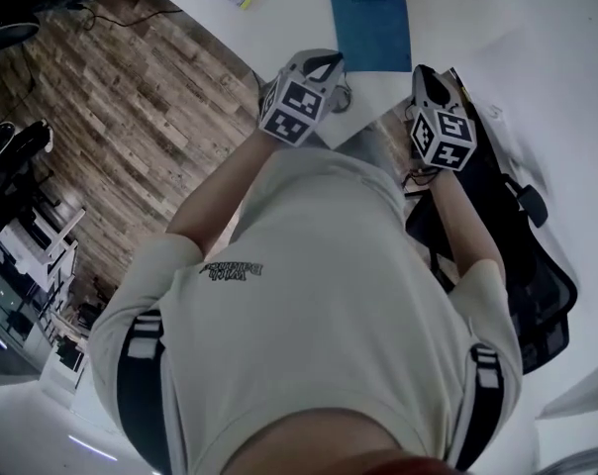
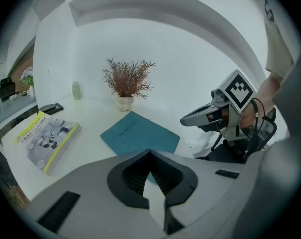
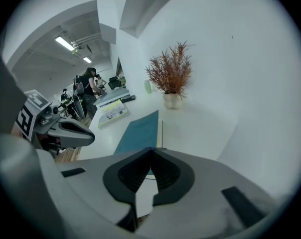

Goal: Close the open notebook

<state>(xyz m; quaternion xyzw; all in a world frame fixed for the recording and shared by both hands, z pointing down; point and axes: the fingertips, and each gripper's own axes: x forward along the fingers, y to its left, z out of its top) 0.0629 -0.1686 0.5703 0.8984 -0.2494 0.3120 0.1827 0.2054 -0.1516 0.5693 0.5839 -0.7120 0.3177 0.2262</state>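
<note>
The teal notebook (image 1: 370, 23) lies flat on my white table (image 1: 497, 28) with its cover shut, just beyond the tips of both tools. My left gripper (image 1: 331, 64) hangs near its near left corner, jaws pressed together on nothing. My right gripper (image 1: 425, 75) sits off the near right corner, its jaws also closed and empty. Farther back I see a potted dried plant (image 2: 126, 81), with a small green bottle (image 2: 76, 90) to its left. A yellow-edged book (image 2: 46, 136) rests well apart from the notebook.
</note>
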